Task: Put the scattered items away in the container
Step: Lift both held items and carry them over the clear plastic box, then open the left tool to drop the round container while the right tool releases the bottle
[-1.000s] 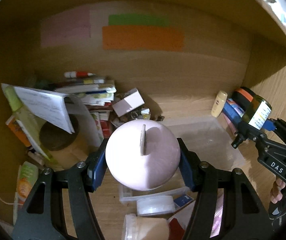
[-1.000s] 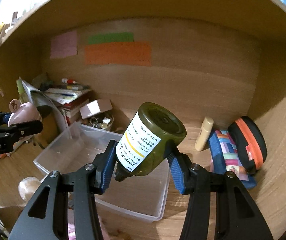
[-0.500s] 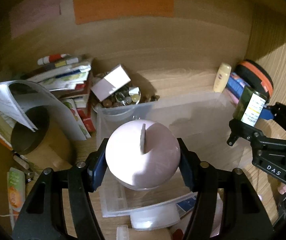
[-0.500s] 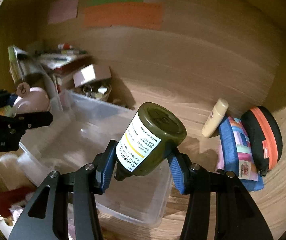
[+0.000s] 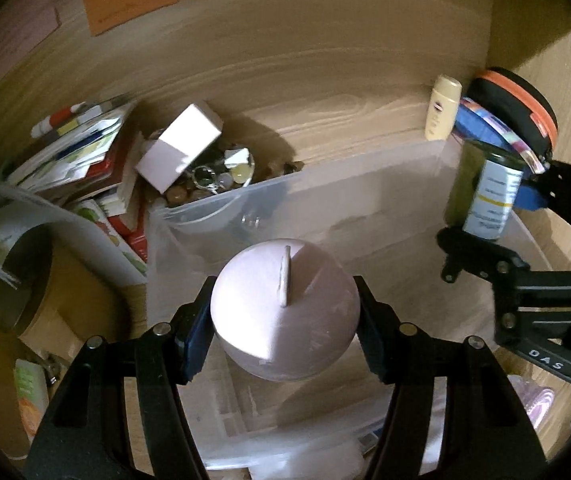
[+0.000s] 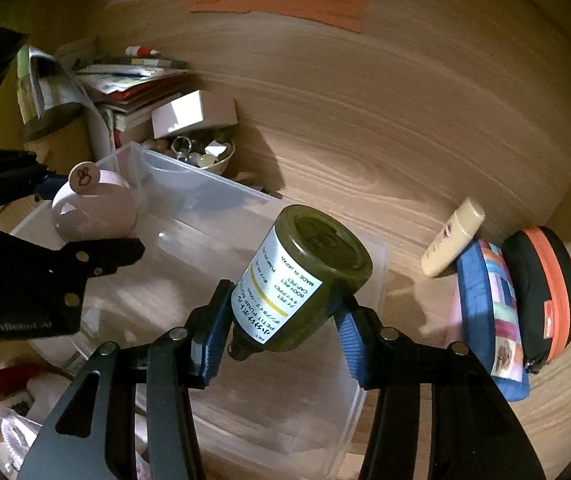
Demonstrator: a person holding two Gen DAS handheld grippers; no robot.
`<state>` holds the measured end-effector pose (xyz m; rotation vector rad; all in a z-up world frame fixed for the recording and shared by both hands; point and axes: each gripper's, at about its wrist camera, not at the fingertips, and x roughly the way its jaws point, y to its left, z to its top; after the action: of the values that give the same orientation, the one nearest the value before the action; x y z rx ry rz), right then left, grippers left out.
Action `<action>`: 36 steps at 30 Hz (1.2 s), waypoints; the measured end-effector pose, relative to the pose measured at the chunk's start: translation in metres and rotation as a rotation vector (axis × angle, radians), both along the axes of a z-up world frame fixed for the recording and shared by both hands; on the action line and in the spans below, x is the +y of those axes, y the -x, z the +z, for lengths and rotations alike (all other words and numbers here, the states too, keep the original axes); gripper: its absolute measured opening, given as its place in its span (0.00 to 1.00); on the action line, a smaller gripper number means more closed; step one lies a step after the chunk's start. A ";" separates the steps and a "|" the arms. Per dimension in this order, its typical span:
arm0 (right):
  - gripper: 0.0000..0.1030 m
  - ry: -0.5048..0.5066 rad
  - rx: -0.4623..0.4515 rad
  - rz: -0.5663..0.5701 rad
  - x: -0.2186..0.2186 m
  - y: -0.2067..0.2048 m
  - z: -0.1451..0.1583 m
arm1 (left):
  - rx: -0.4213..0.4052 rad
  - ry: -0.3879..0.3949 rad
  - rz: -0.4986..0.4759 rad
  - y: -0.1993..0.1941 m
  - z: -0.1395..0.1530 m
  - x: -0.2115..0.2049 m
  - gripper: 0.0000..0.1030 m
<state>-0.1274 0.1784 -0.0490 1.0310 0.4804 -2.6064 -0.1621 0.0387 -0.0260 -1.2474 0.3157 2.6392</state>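
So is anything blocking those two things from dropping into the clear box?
Nothing visible does. The pink ball and green bottle both hang in their tongs over the open plastic bin, whose inside looks bare beneath them.

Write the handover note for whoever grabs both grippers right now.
Left gripper: shut on the pink round object, held above the clear plastic bin.
Right gripper: shut on the green pump bottle, tilted, also over the bin.
Done: both items picked up and brought over the bin; nothing visibly lies in it yet.
Left: release both into the bin, then collect the cream tube and the pouches beside it.
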 end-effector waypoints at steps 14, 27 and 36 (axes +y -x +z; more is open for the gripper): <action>0.45 -0.058 -0.069 0.039 -0.014 0.011 -0.015 | -0.094 0.041 -0.053 0.004 -0.015 0.010 0.61; 0.45 -0.049 -0.106 0.048 -0.015 0.013 -0.019 | -0.099 0.049 -0.083 0.003 -0.017 0.010 0.63; 0.58 -0.048 -0.066 0.023 -0.008 0.007 -0.012 | -0.053 0.080 -0.095 -0.003 -0.015 0.015 0.67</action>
<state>-0.1349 0.1704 -0.0610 1.1167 0.5386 -2.5428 -0.1587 0.0541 -0.0406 -1.2903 0.4640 2.5325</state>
